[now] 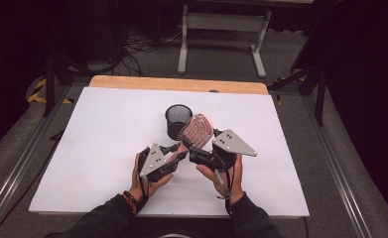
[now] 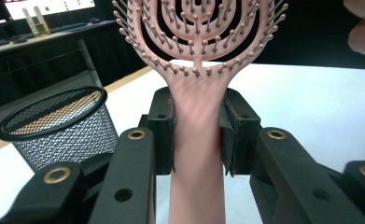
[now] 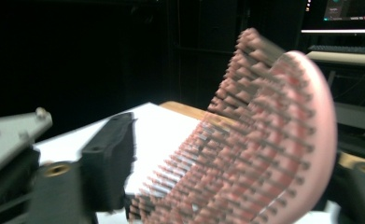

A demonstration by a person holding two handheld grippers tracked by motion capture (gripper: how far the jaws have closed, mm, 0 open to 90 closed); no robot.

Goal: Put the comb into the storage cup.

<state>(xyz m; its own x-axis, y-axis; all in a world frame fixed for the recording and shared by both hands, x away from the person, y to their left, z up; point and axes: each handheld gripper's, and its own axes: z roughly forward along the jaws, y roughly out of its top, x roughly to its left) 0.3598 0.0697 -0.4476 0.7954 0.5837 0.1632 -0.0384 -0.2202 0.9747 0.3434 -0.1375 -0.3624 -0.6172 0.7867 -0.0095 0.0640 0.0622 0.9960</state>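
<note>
Now hairbrush [image 1: 197, 130] head-up, tilted rearward.

A dim room with grey floor [image 1: 221, 59], tangled cables [image 1: 137, 49] and a white-legged table frame [image 1: 221, 22] behind.

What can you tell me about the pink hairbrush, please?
The hairbrush is pale pink and looks plastic, with a flat handle and an open, vented head of curved ribs carrying ball-tipped bristles. The left gripper clamps its handle just below the head, holding it off the table beside the mesh cup. The right gripper has the head between its jaws; whether they press on it is unclear.
</note>
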